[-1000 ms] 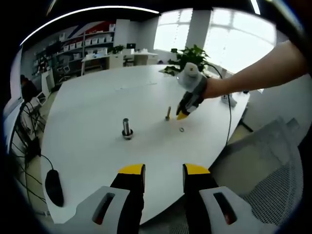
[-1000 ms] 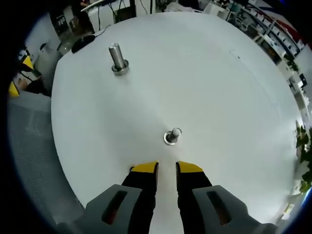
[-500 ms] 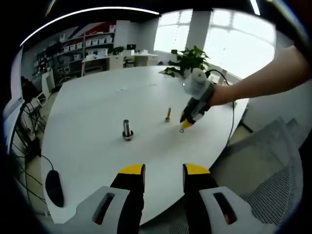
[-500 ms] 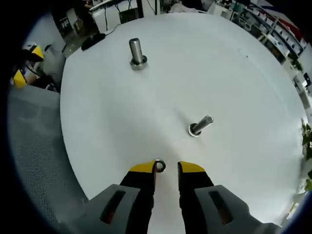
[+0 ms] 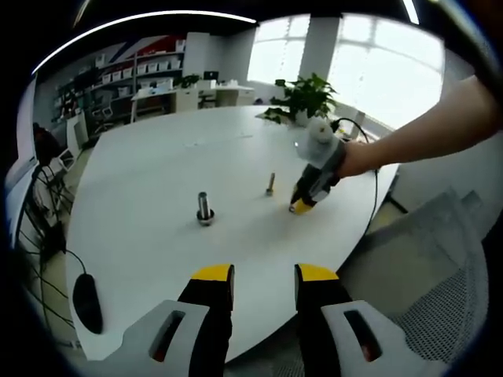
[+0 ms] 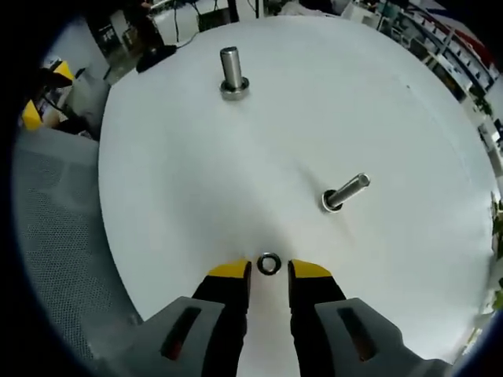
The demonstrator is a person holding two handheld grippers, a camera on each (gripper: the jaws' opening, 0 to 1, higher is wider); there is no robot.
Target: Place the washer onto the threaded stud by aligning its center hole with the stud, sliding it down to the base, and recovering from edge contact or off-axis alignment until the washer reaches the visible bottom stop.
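One small dark metal washer (image 6: 269,264), a flat ring, lies on the smooth white round table (image 6: 330,102), framed between the yellow tips of the right gripper (image 6: 268,269); the jaws stand apart and hold nothing. Two upright metal studs rise from round bases: the slim threaded stud (image 6: 344,192) near the washer, and a thicker stud (image 6: 232,72) well beyond it. From the left gripper view, a bare forearm (image 5: 424,129) reaches in, angling the right gripper (image 5: 299,206) steeply down toward the table beside the threaded stud (image 5: 270,184). The left gripper (image 5: 263,276) hovers off the table's edge, jaws parted and empty.
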